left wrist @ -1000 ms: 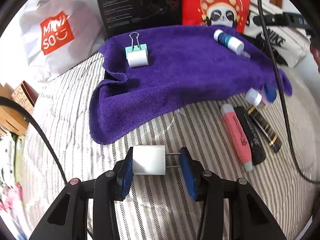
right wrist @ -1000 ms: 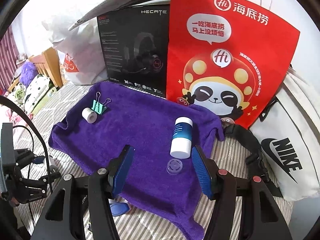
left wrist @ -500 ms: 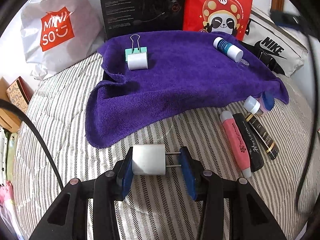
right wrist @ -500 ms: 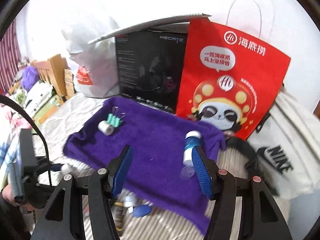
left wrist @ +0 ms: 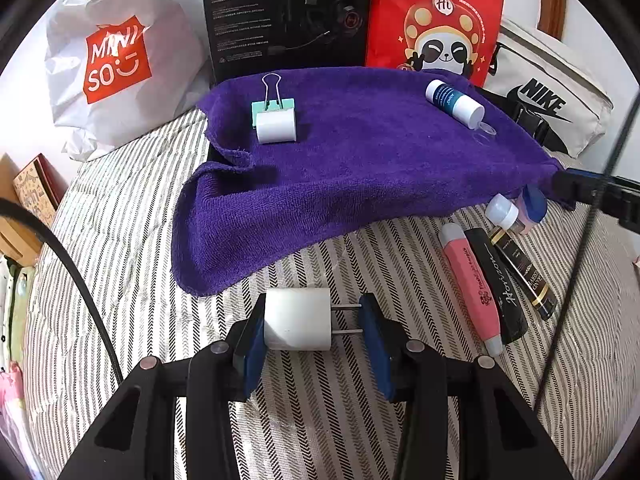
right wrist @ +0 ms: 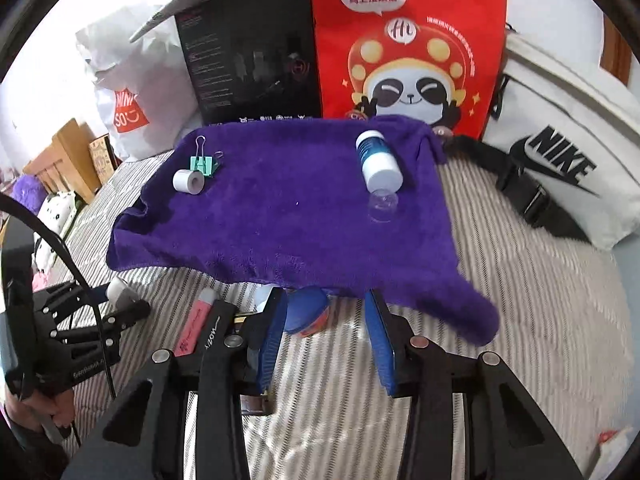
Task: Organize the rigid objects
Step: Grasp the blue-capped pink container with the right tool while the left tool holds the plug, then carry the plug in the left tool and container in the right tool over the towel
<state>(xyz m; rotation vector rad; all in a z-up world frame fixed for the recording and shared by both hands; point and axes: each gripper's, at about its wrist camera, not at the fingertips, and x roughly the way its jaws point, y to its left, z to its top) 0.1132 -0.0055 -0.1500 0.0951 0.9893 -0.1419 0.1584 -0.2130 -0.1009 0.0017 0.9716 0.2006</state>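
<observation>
Left claw (left wrist: 316, 326) grips the white plug (left wrist: 297, 325) end to end, prongs against one pad, ready for the purple towel (left wrist: 360, 168); right claw (right wrist: 326, 334), nothing gripped, is closing around a blue-lidded jar (right wrist: 307, 314).

Behind the purple towel (left wrist: 360, 168) stand a black headset box (left wrist: 288, 16) and a red panda bag (left wrist: 436, 20), side by side. A white MINISO bag (left wrist: 116, 60) slumps to the towel's left, and a white Nike bag (left wrist: 552, 100) lies to its right, all on the striped bed (left wrist: 120, 220).
</observation>
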